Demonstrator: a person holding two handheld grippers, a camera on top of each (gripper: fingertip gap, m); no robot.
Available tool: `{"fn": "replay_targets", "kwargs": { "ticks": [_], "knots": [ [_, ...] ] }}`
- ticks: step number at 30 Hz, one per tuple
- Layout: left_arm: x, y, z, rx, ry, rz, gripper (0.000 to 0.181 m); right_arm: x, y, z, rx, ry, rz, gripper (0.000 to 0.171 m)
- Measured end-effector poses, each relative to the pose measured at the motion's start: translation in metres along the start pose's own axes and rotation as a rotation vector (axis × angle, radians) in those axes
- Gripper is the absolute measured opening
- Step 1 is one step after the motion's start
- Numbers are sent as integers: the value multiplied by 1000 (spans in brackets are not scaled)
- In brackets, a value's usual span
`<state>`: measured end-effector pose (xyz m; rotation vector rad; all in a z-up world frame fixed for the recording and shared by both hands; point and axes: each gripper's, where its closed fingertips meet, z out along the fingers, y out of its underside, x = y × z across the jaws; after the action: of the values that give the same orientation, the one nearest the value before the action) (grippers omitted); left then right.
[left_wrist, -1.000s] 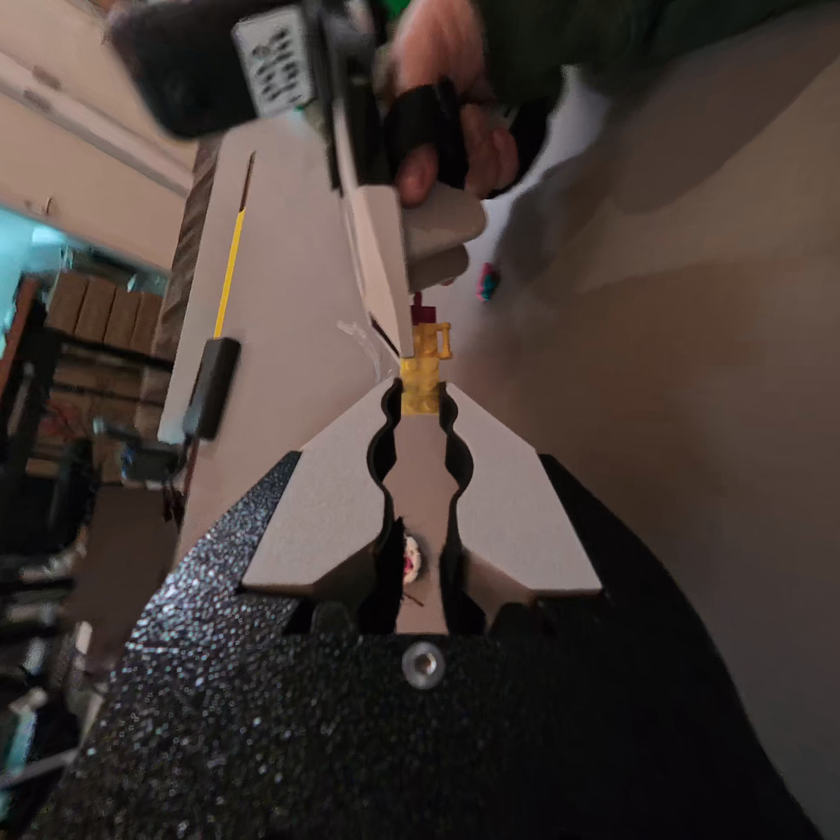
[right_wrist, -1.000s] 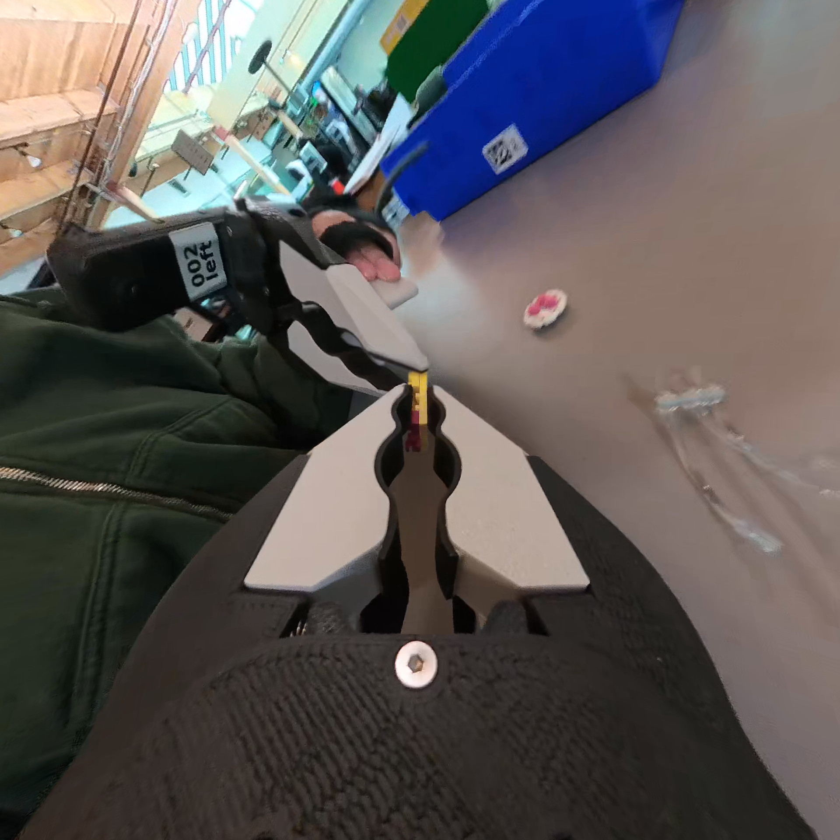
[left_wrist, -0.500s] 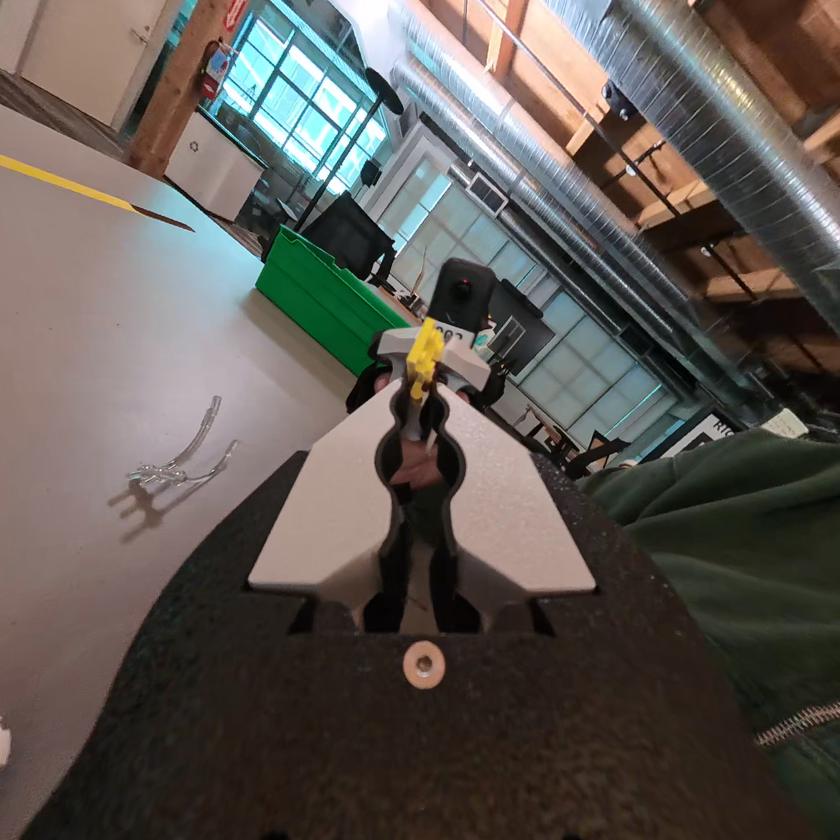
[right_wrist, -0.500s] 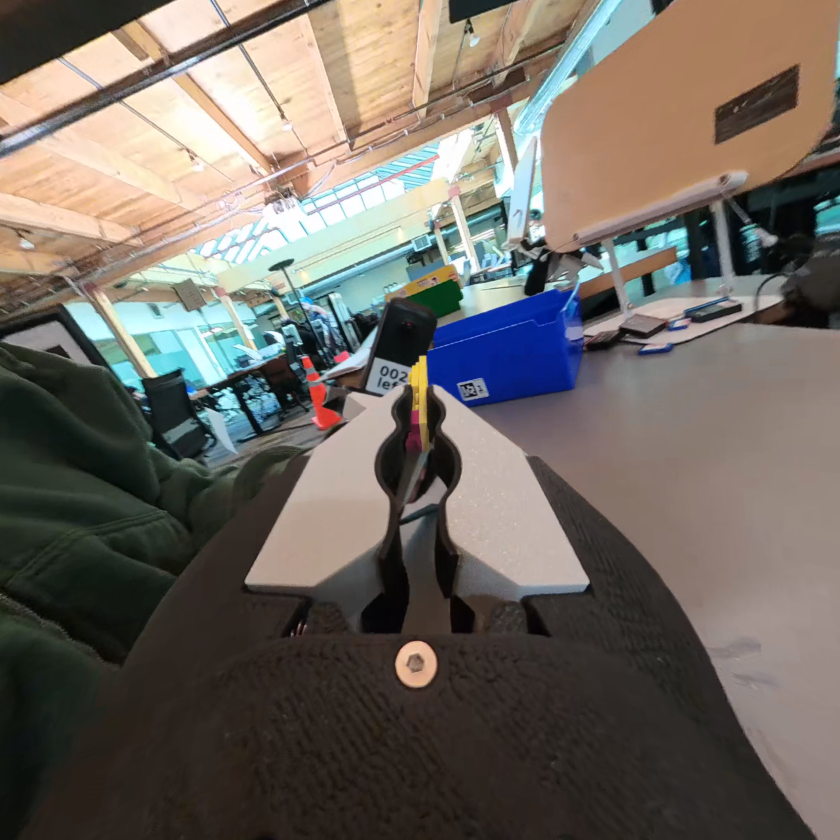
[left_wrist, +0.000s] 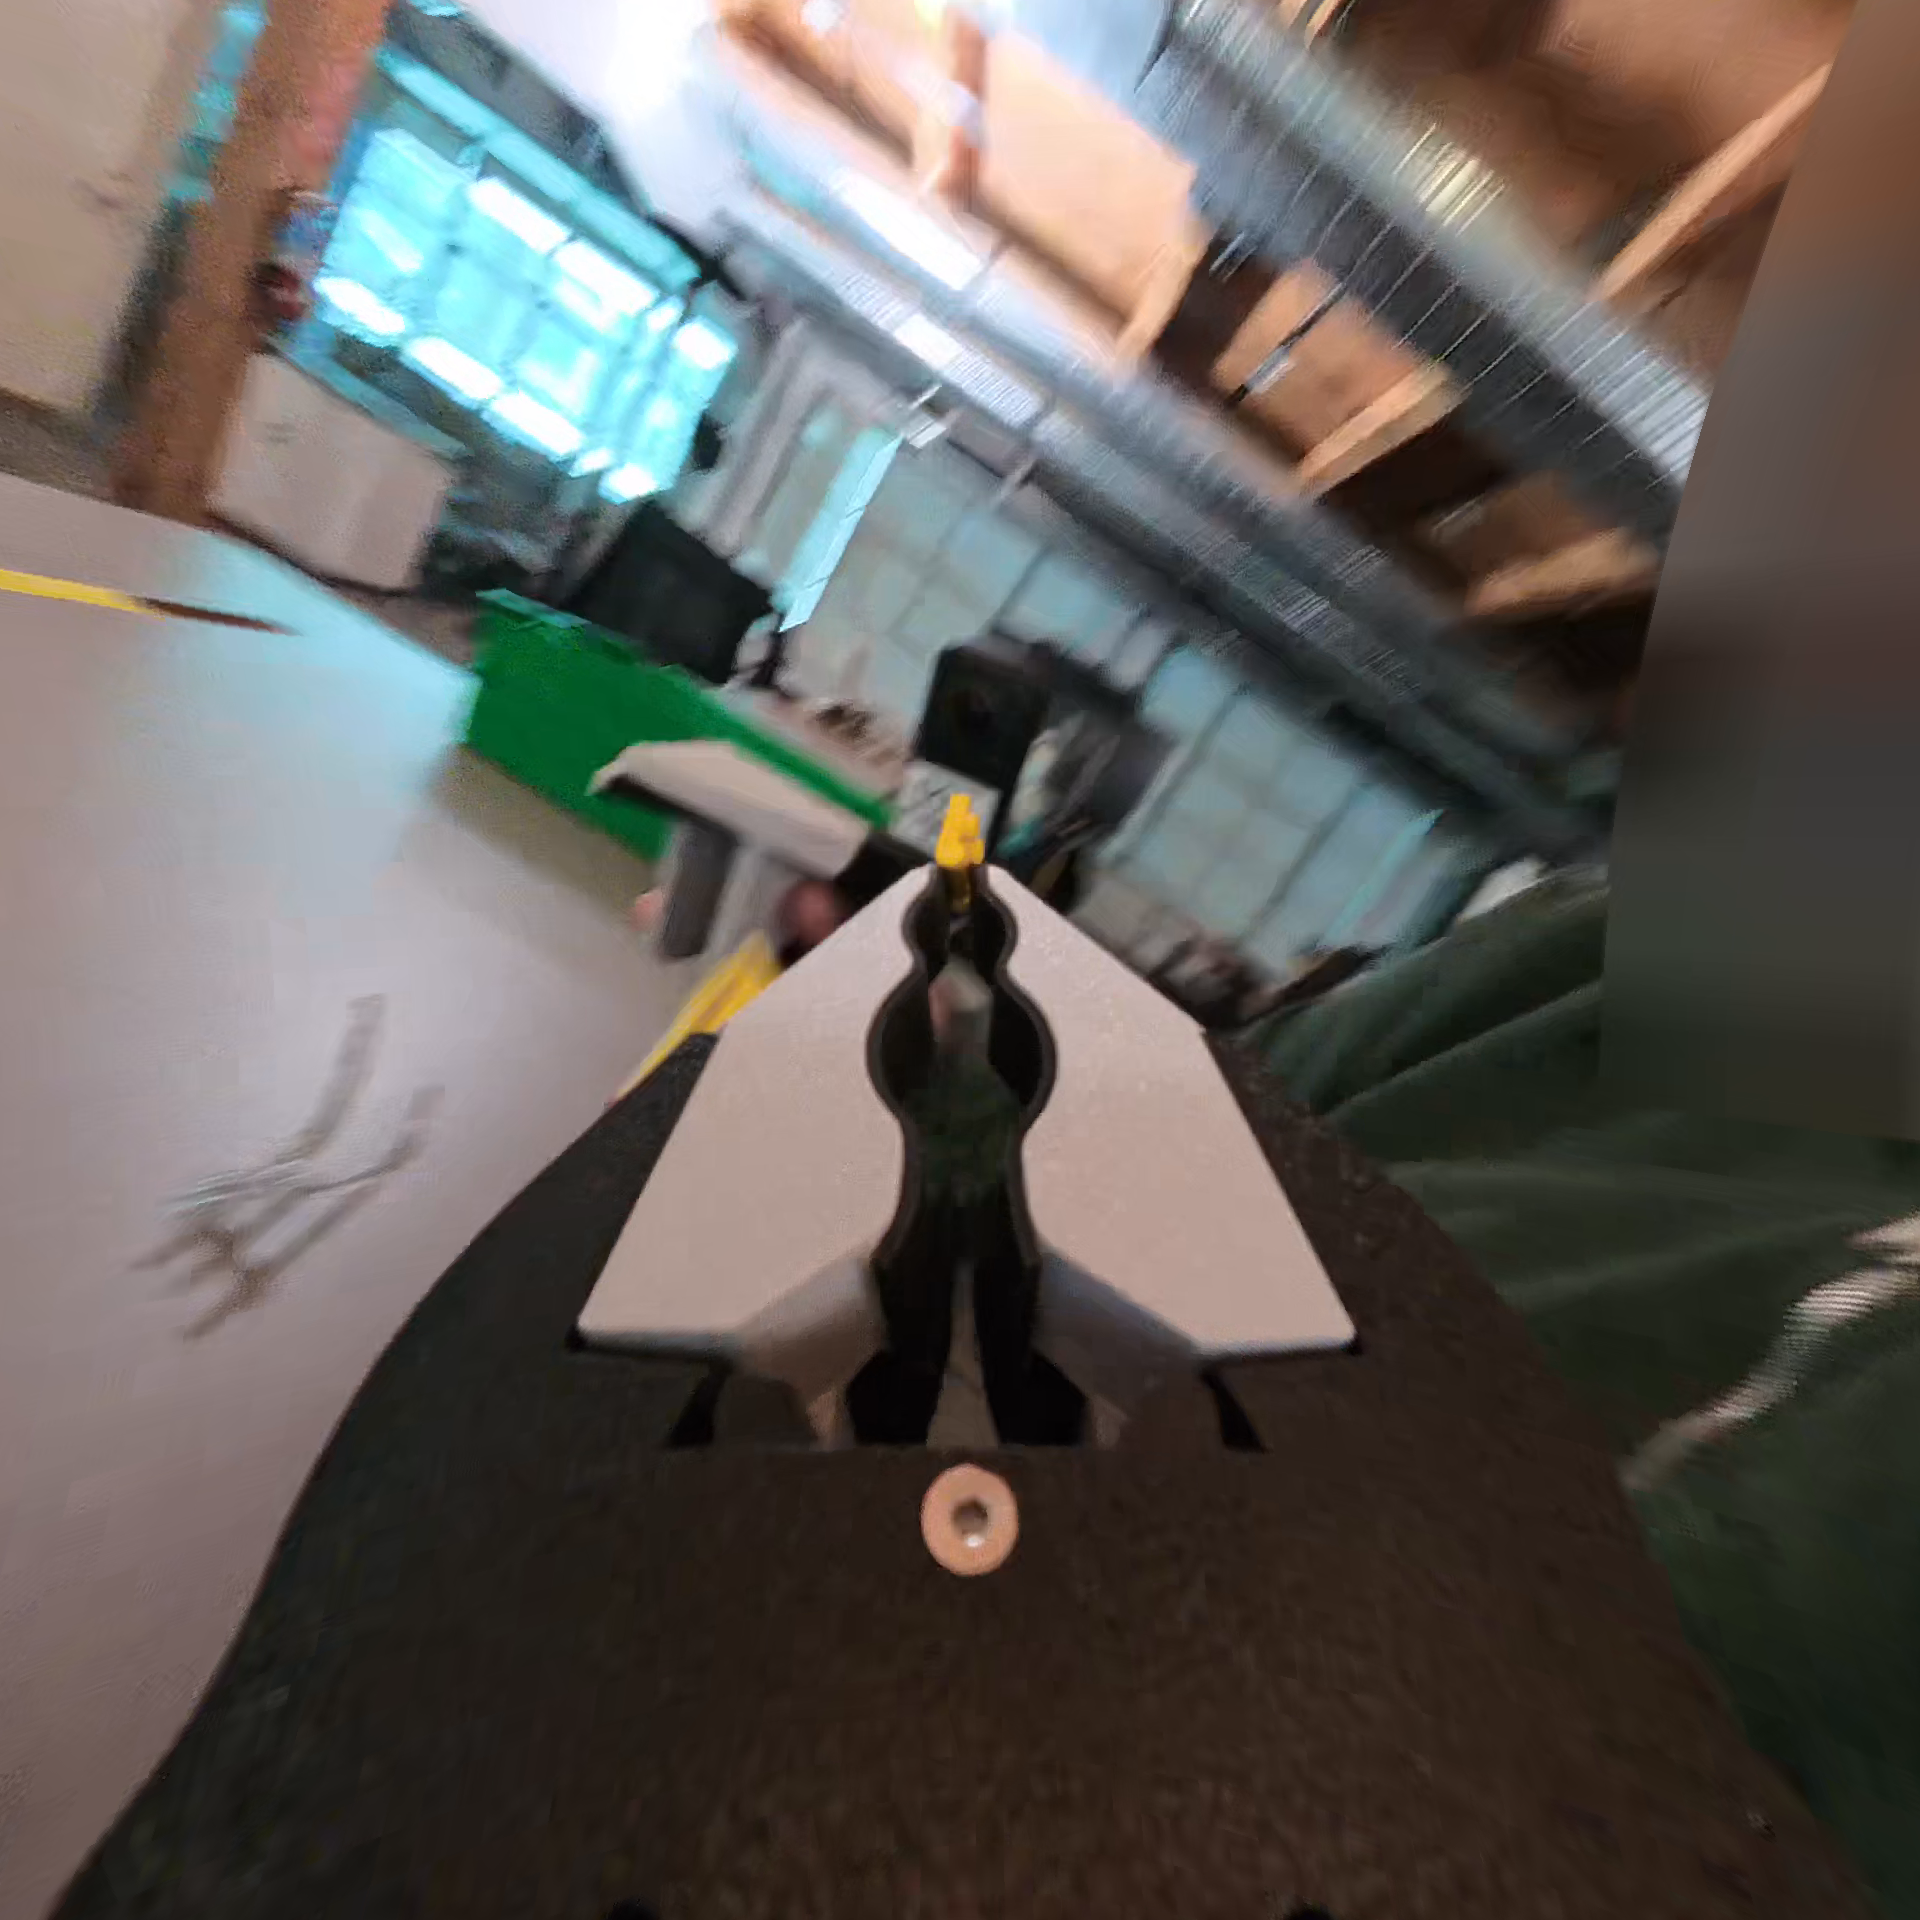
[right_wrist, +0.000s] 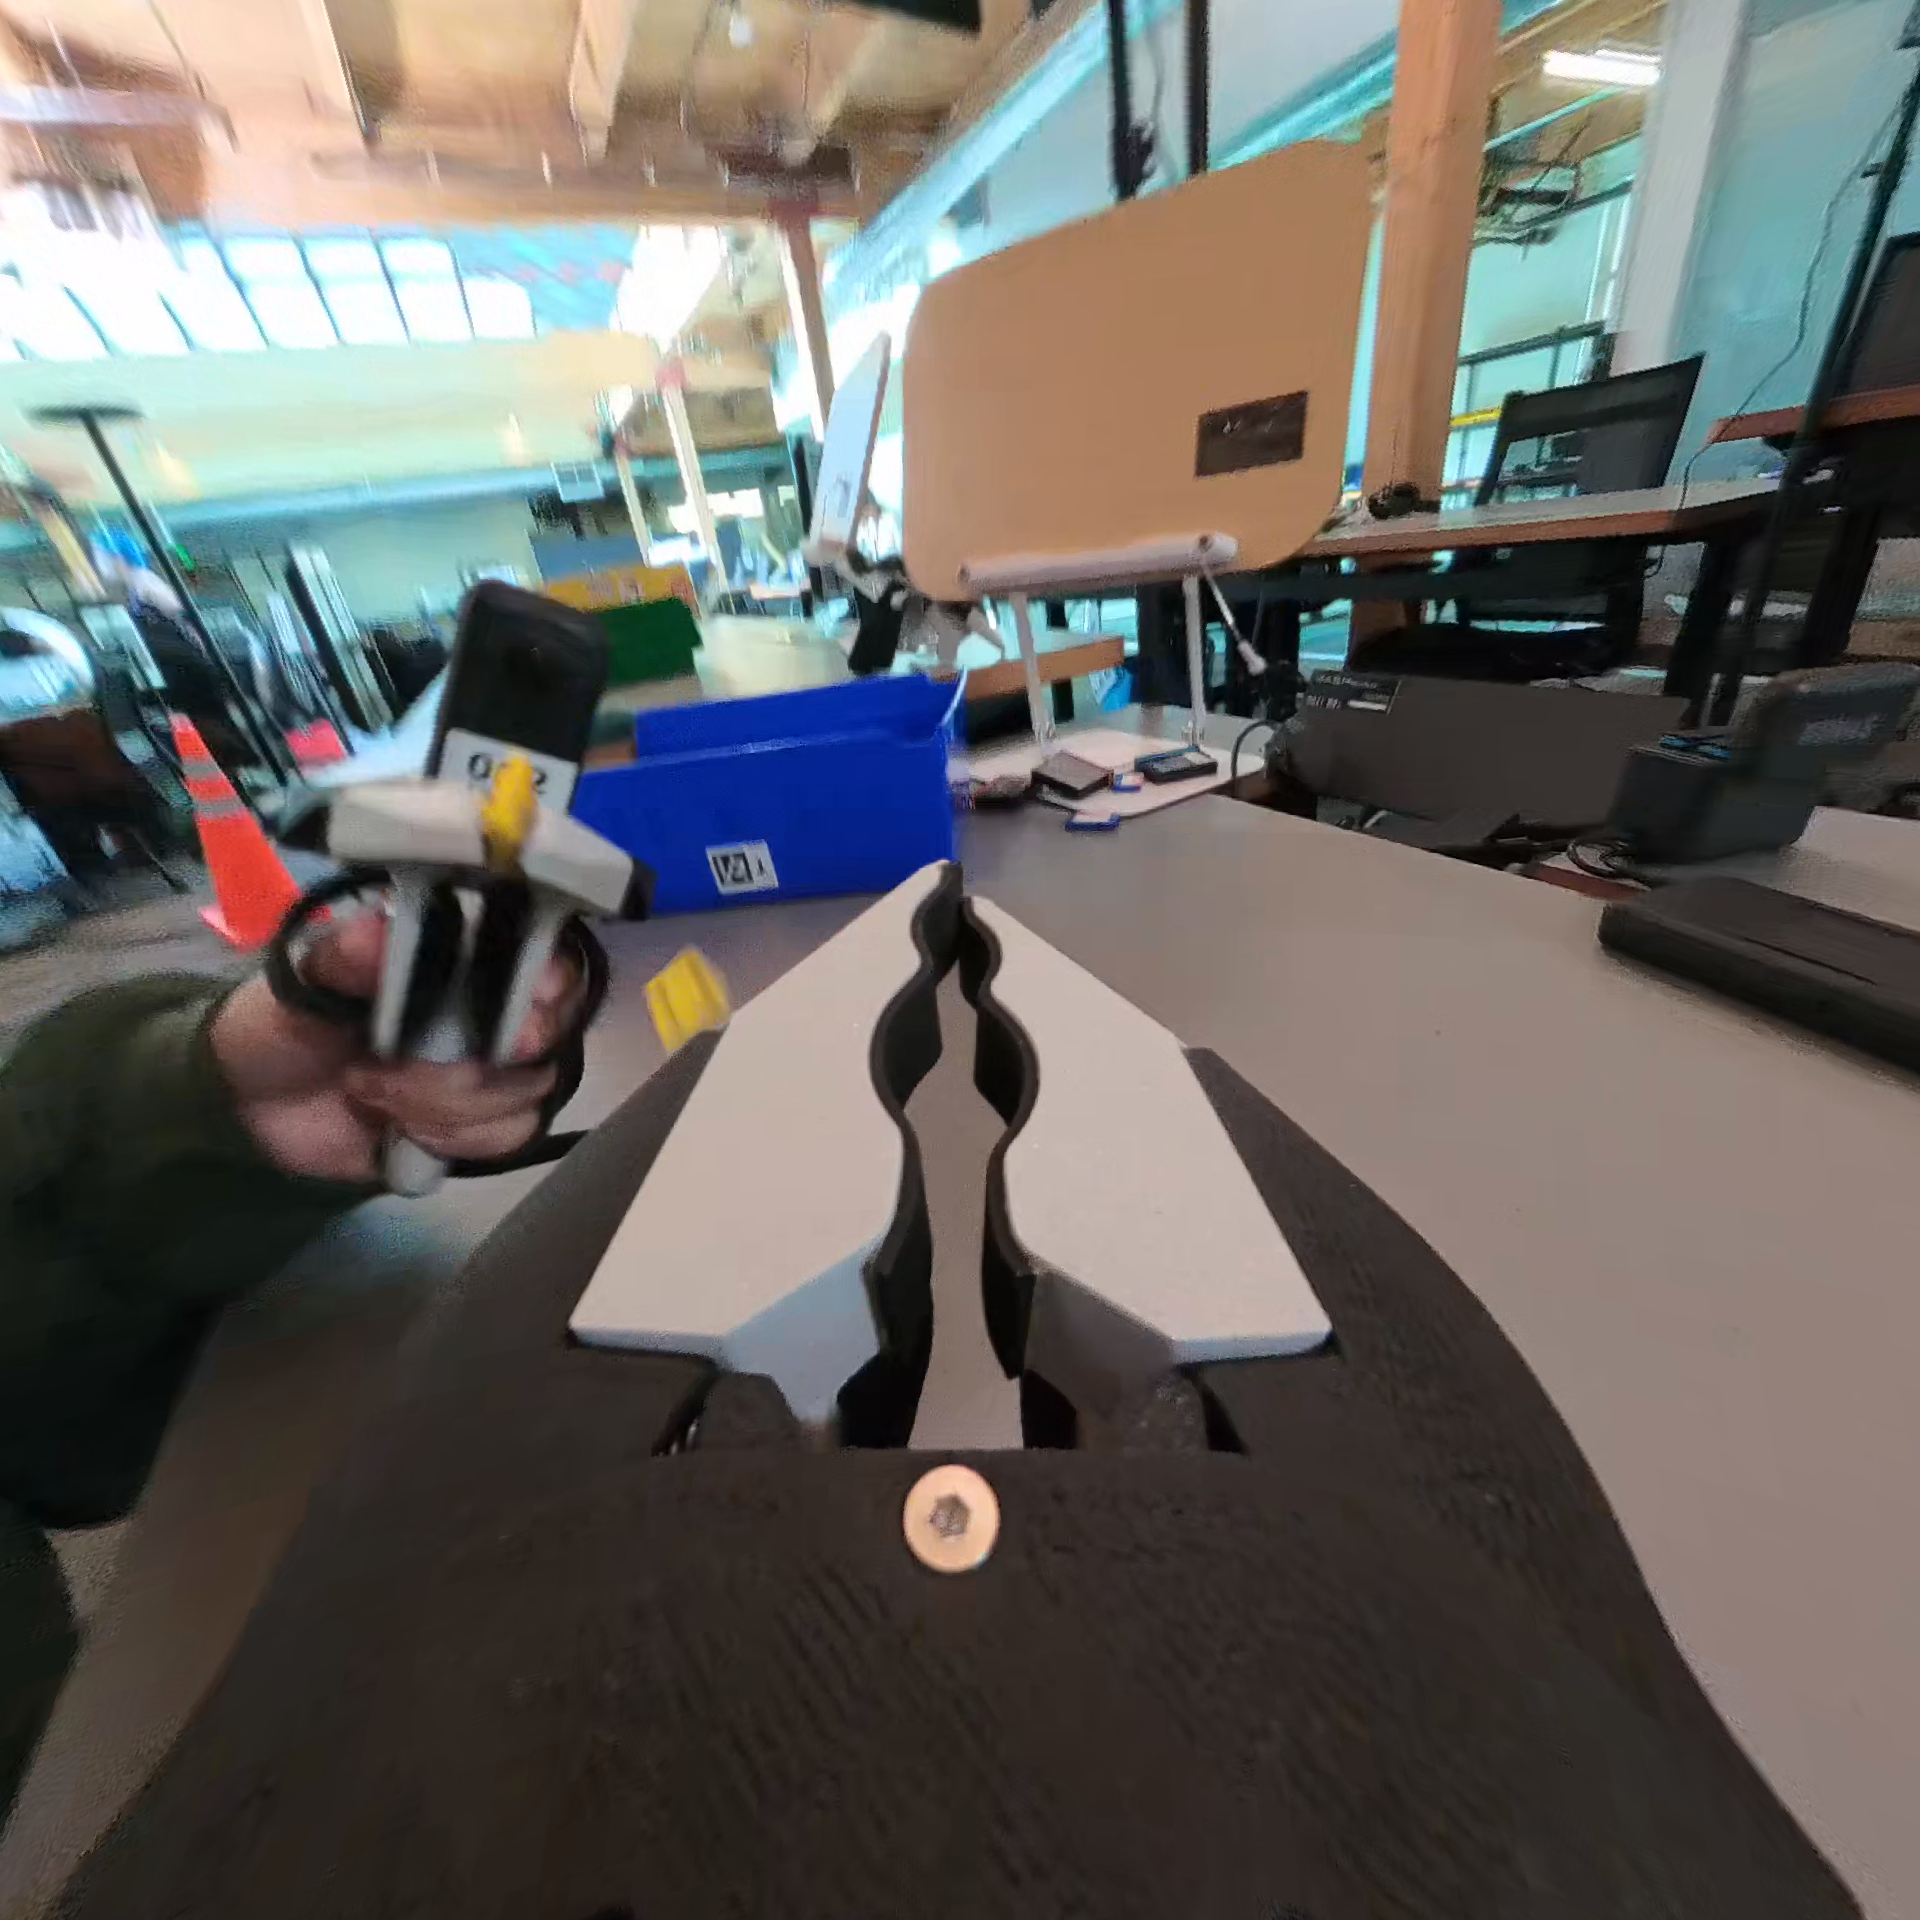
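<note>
1. Left gripper (left_wrist: 958, 883) pinches a yellow brick (left_wrist: 957, 831) at its tips, raised above the table (left_wrist: 208, 935).
2. Right gripper (right_wrist: 956, 883) is closed, empty, apart from the left.
3. Blue bin (right_wrist: 790, 800) sits behind.

Two hand-held grippers (right_wrist: 483, 831) (right_wrist: 954, 883), one blue bin (right_wrist: 774, 790), perhaps two yellow pieces (right_wrist: 509, 808) (right_wrist: 686, 1000).

Daylight floods in from windows (left_wrist: 499, 343) at ten o'clock, bright and slightly blown out. The left wrist view is heavily motion-smeared; the right wrist view blurs mainly at nine o'clock, with wide-angle bending at the edges.
</note>
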<state>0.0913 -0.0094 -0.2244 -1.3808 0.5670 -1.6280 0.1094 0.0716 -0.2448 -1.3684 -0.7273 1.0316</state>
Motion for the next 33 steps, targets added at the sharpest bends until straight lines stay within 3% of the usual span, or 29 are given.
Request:
{"fn": "replay_targets", "kwargs": {
  "ticks": [7,11,14,16,19,21,24,26,29,31,33],
  "knots": [
    [-40,-13,-29,-16,-224,56,1,-25,15,11,-71,-172,129,0],
    [-57,-19,-51,-4,-325,57,2,-24,24,13,-128,-166,117,0],
    [-67,-45,-78,83,-437,80,2,-25,33,16,-176,-155,93,3],
    [-78,-73,-116,113,-622,156,2,-24,36,17,-196,-139,77,3],
    [-91,-125,-211,56,-1114,383,2,-24,37,17,-200,-140,89,4],
    [-94,-147,-280,-69,-1437,431,6,-25,38,18,-203,-145,108,4],
    [-101,-159,-356,-195,-1703,263,73,-28,40,19,-211,-158,119,4],
    [-105,-157,-390,-259,-1794,148,101,-29,41,19,-218,-160,110,4],
    [-95,-139,-420,-442,-1906,-10,94,-31,42,19,-231,-163,81,4],
    [-92,-135,-410,-476,-1842,-29,90,-33,43,19,-236,-169,73,4],
    [-93,-131,-377,-394,-1644,-94,84,-38,43,20,-235,-196,68,4]
  ]
}}
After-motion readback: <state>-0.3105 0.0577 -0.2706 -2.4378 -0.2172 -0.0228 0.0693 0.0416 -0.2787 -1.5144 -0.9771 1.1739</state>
